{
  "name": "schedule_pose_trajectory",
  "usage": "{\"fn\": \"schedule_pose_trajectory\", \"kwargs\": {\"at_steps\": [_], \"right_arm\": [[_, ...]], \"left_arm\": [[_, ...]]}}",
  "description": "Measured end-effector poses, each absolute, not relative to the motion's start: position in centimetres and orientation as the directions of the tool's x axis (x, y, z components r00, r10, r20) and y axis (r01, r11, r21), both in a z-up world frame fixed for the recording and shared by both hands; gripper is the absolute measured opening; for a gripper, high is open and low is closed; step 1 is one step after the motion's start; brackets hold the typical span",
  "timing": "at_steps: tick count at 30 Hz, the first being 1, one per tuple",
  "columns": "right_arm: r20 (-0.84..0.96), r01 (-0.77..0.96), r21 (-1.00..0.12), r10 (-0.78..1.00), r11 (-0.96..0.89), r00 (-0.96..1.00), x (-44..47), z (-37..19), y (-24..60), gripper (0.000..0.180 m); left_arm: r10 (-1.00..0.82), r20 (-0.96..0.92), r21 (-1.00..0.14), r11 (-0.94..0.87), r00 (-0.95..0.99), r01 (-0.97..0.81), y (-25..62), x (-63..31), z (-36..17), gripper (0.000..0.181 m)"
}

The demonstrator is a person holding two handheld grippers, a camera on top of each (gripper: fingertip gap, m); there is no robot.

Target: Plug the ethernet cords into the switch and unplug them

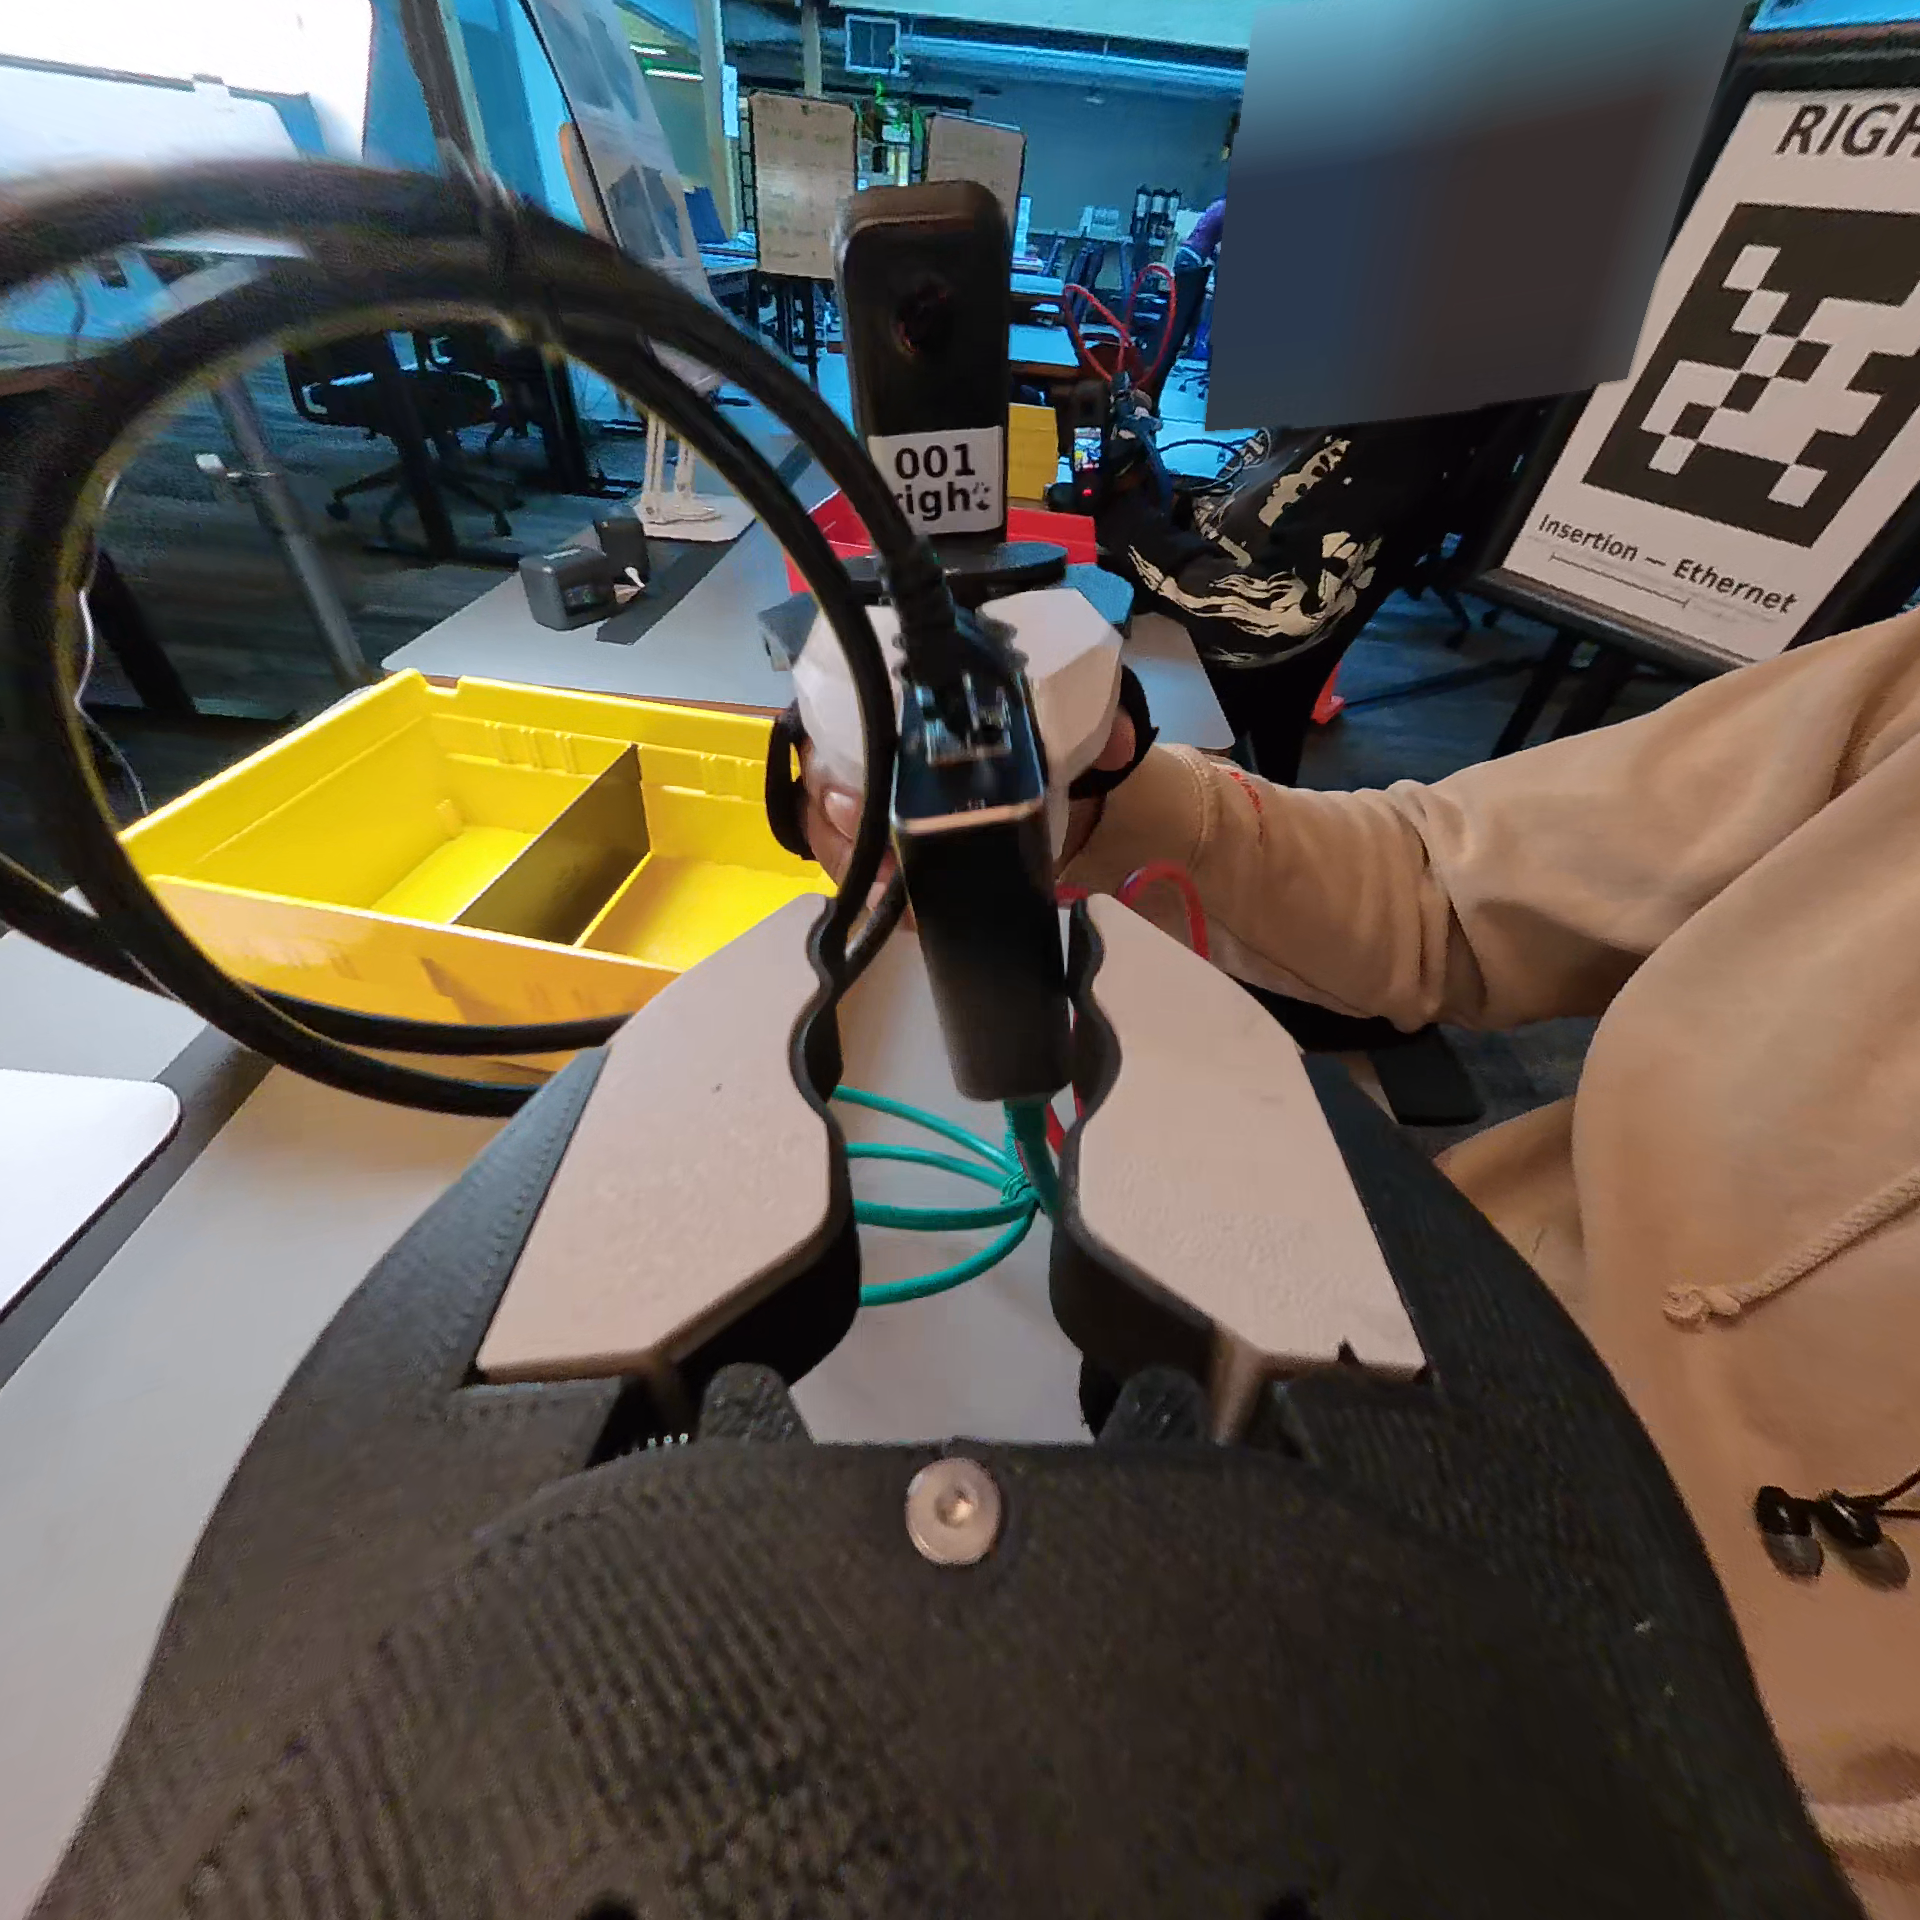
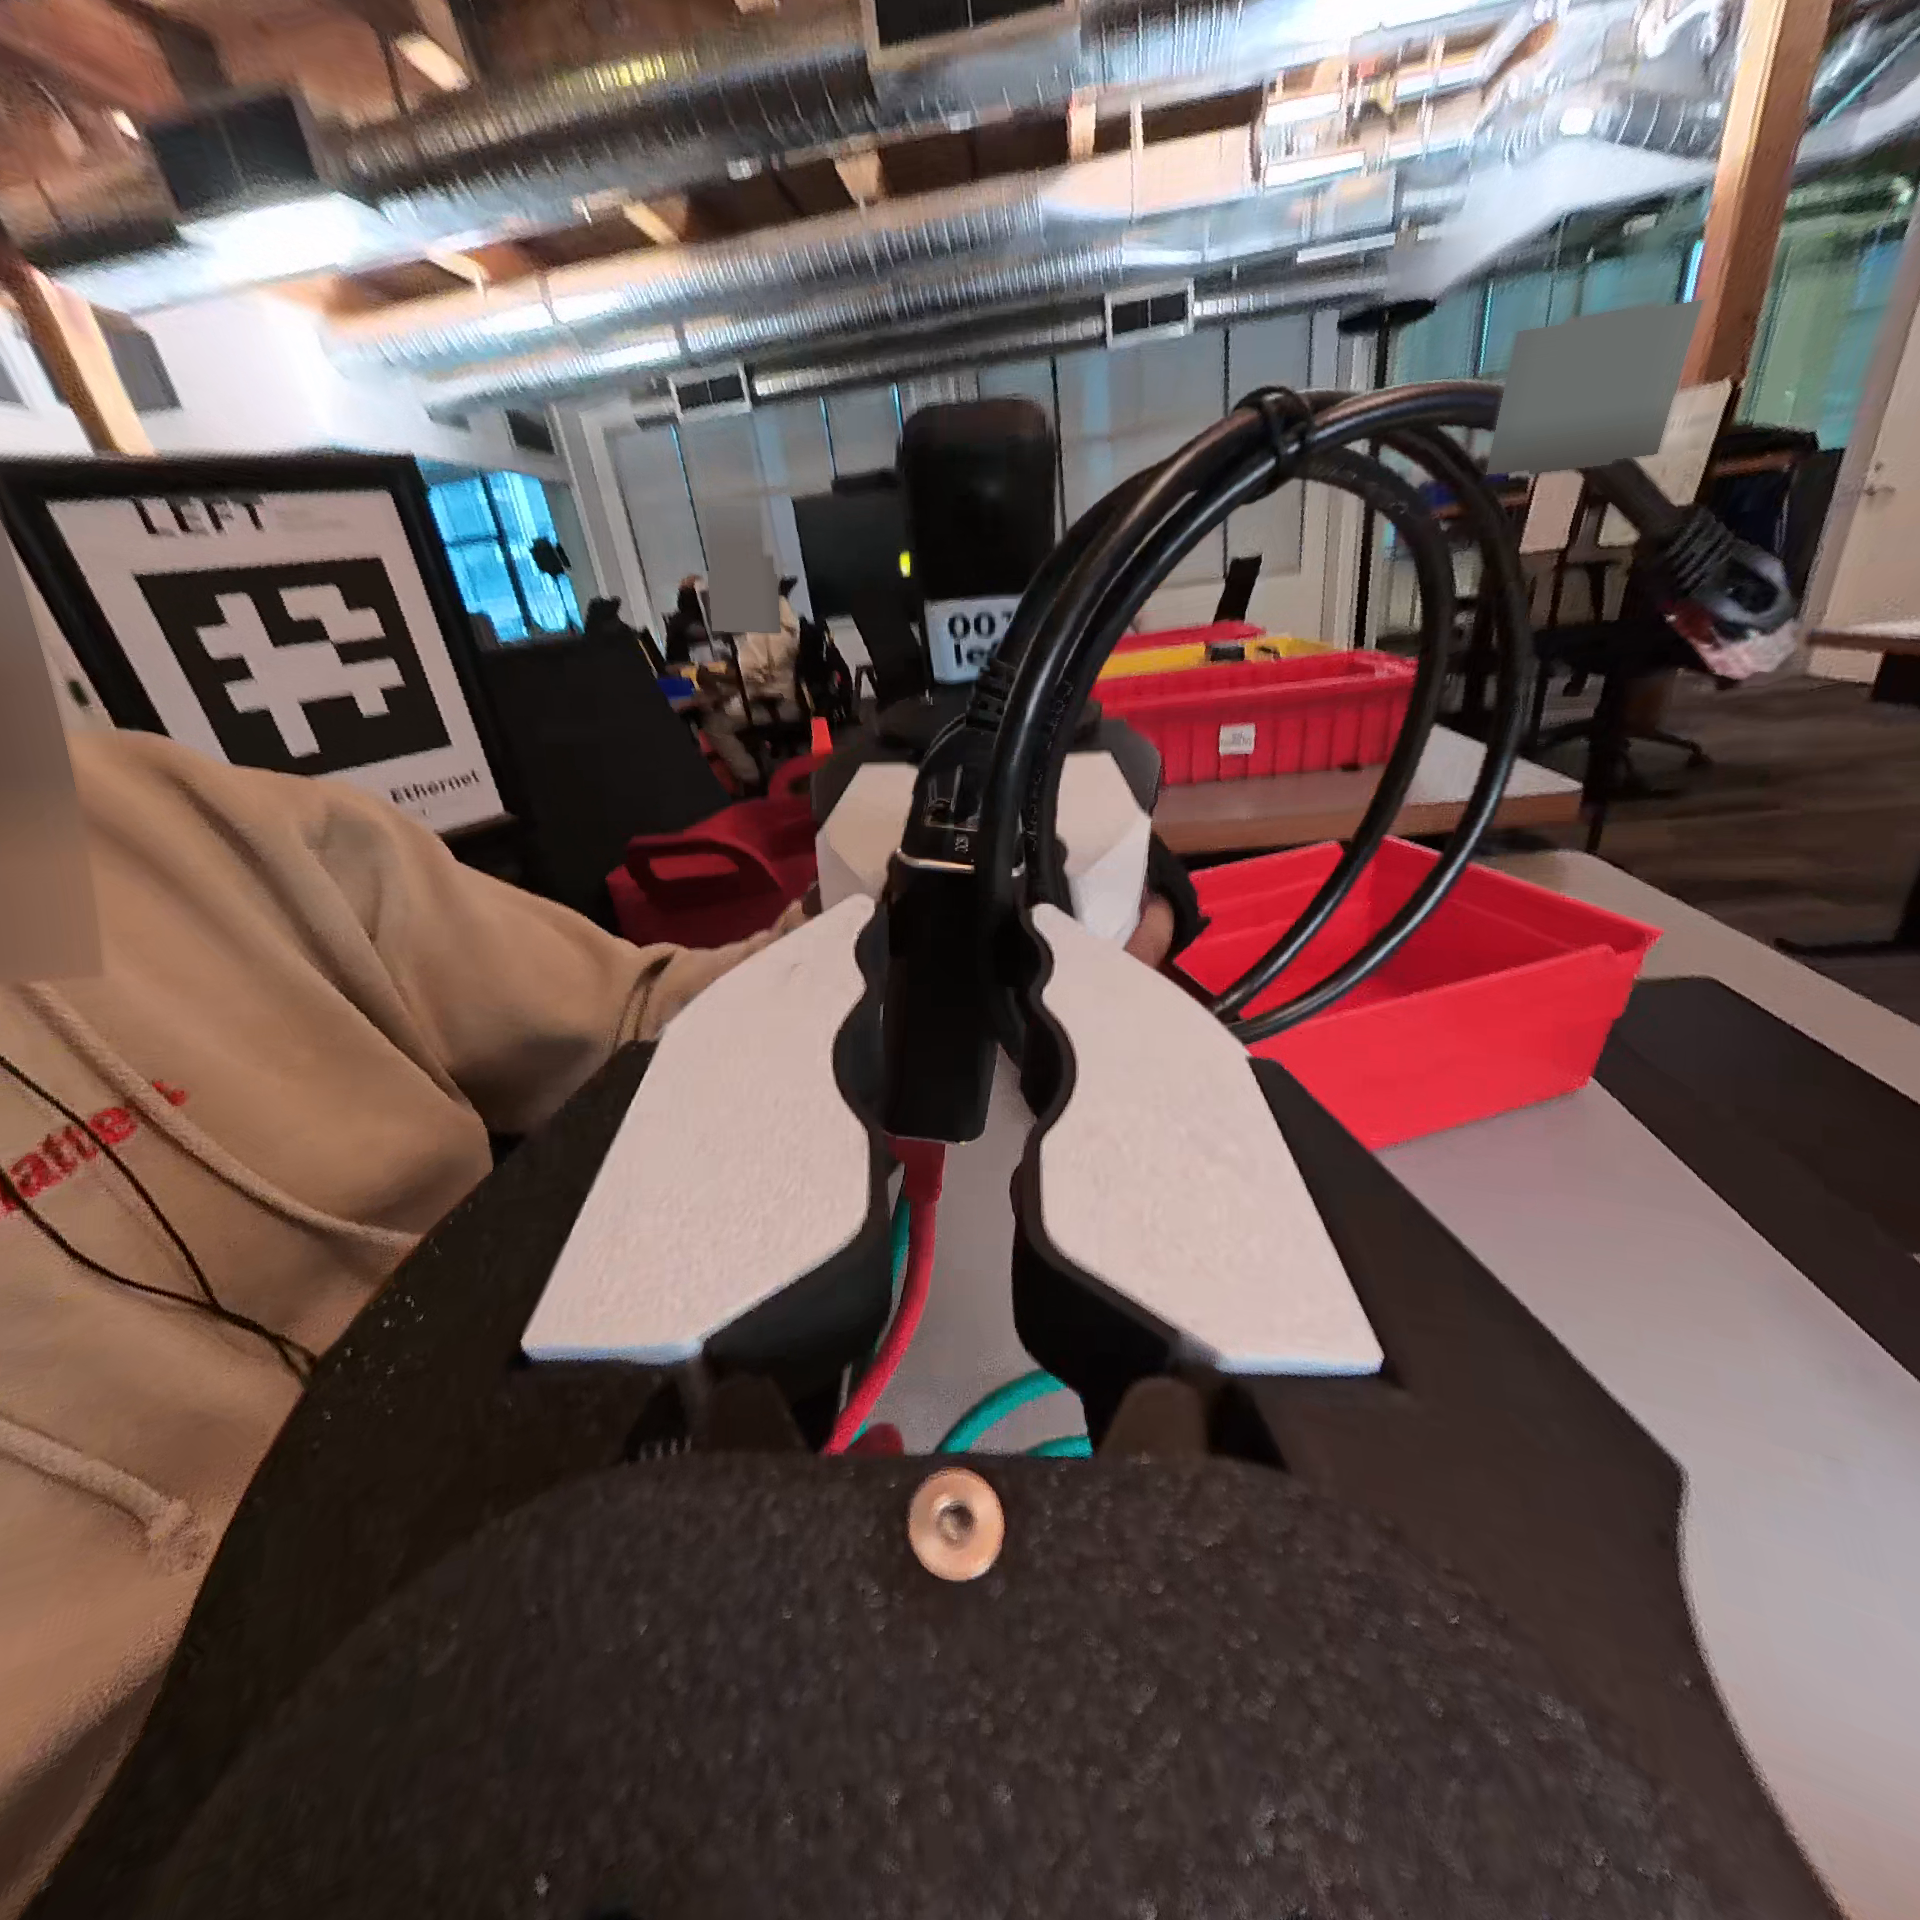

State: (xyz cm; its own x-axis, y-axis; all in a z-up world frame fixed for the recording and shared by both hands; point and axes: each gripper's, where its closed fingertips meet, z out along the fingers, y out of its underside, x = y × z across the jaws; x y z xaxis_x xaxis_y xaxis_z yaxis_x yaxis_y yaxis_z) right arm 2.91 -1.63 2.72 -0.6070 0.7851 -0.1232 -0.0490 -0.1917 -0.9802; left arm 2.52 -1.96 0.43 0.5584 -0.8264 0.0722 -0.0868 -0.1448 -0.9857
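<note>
The switch [image 1: 982, 935], a small black box, is held up off the bench [image 1: 156, 1351] right between the two hand-held grippers, which are pointed at each other.

In the left wrist view, the left hand-held gripper [image 1: 951, 925] is seen about half closed around the near end of the switch. One finger is pressed against its side, but a bit of black cord is squeezed into the gap on the other side, so a proper grip can't really be confirmed.

The right hand-held gripper [image 2: 951, 914] is narrowed to roughly the same width, and the switch [image 2: 935, 997] looks pinched snugly between its fingertips.

A coiled black ethernet cord [image 1: 416, 270] is plugged into the top of the switch and is looped up into the air. A green cord [image 1: 935, 1216] and a red cord [image 2: 904, 1299] are seen hanging beneath it, down toward the bench.

A yellow divided bin [image 1: 312, 831] is parked on the left gripper's side of the bench, and a red bin [image 2: 1455, 987] on the other side. A beige hoodie sleeve [image 1: 1455, 883] is seen behind the right gripper.
</note>
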Motion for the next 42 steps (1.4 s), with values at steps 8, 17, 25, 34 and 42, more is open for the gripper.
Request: {"fn": "schedule_pose_trajectory", "kwargs": {"at_steps": [8,17,25,34,42], "right_arm": [[-0.085,-0.028,-0.994,0.891,-0.109,-0.447,1.5,1.7,0.4,0.022],[0.198,0.206,-0.934,0.904,0.292,-0.380,3.6,-0.6,-0.1,0.035],[0.013,0.228,-0.962,0.862,0.148,-0.506,0.4,-3.5,-3.0,0.028],[-0.163,0.011,-0.985,0.916,-0.171,-0.366,0.5,0.3,2.3,0.024],[-0.121,-0.351,-0.909,0.947,-0.226,-0.298,3.1,5.3,4.4,0.024]], "left_arm": [[-0.782,0.147,-0.977,-0.210,0.605,-0.033,-0.7,1.6,0.3,0.026],[-0.743,0.125,-0.919,-0.336,0.658,-0.205,-1.4,-0.4,-2.0,0.025],[-0.810,0.159,-0.901,-0.353,0.565,-0.252,-2.7,1.9,-2.8,0.025],[-0.714,0.114,-0.988,-0.153,0.691,0.005,-1.5,-1.3,3.1,0.038],[-0.762,0.251,-0.954,-0.299,0.596,0.020,-0.4,5.4,-0.6,0.042]]}}
